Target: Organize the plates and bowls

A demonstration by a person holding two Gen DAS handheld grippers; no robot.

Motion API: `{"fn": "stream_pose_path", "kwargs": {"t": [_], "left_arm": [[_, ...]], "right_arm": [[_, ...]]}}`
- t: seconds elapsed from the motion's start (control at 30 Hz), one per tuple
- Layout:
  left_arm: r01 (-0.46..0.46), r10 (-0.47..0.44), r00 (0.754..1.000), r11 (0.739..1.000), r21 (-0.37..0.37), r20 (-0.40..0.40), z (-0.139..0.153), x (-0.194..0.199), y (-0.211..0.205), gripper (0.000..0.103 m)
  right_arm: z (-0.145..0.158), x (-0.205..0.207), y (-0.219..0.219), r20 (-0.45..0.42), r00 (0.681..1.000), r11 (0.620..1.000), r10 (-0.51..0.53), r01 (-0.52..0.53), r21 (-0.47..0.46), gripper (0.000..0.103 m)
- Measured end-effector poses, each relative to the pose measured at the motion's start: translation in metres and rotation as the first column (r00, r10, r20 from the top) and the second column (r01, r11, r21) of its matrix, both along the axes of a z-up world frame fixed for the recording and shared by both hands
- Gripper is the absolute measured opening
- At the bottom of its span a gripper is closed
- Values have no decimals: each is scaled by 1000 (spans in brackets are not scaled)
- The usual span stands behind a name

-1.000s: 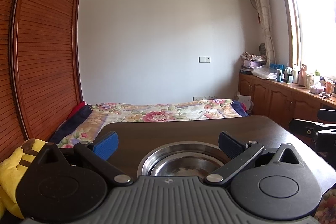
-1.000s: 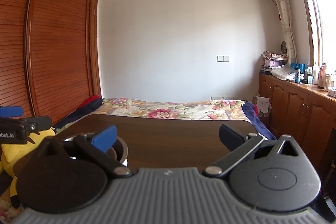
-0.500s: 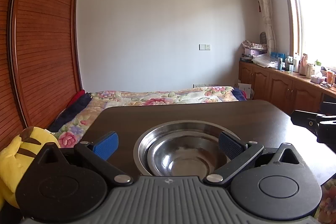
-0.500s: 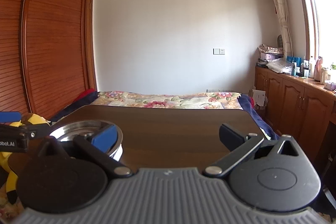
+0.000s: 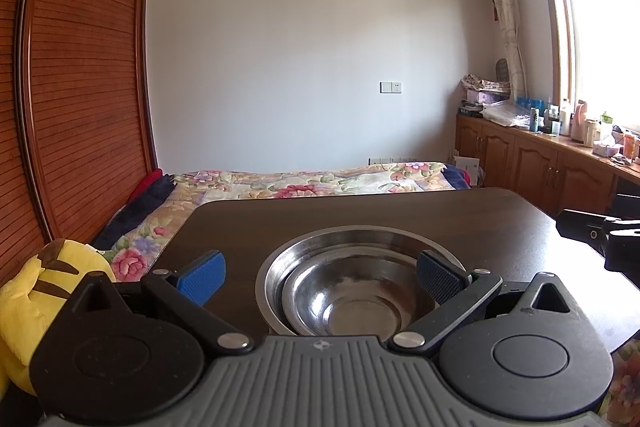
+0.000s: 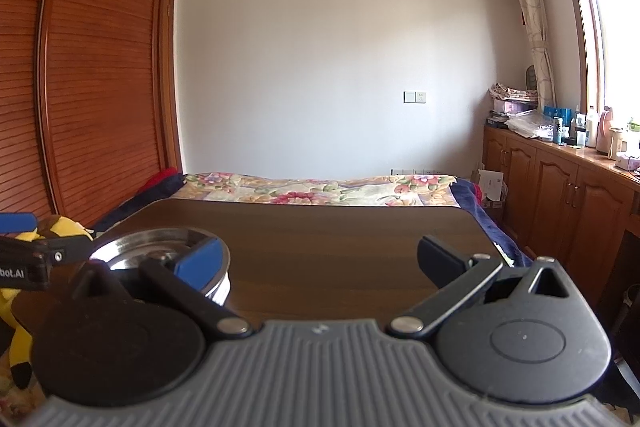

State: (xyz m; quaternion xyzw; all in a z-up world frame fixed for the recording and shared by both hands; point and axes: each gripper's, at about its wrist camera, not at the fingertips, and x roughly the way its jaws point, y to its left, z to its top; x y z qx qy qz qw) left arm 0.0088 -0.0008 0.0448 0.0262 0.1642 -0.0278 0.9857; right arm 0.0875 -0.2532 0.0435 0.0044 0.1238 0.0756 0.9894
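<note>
Left wrist: your left gripper point(image 5: 320, 273) was spread over nested steel bowls point(image 5: 352, 283); right gripper point(image 6: 320, 259) spread too, bowls at 9 o'clock.

table point(image 6: 340, 247) right half: bare | left: nested steel bowls point(image 5: 348, 291)

Work surface: dark brown wooden table point(image 5: 280, 223), rounded corners, matte top. My left view shows stacked steel bowls point(image 5: 352, 287) resting directly on top, smaller bowl nested inside larger, near my edge. My right view shows same stack point(image 6: 160, 247) at table's left side; rest of top point(image 6: 340, 247) bare. Beyond far edge: bed with floral quilt point(image 5: 312, 183).
</note>
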Motion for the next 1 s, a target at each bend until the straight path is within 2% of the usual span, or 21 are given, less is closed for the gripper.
{"fn": "stream_pose_path", "kwargs": {"t": [1.0], "left_arm": [[0, 0, 1000, 1000, 1, 3, 2, 0, 0, 103]], "right_arm": [[0, 2, -3, 1, 1000, 1000, -1, 1, 2, 103]]}}
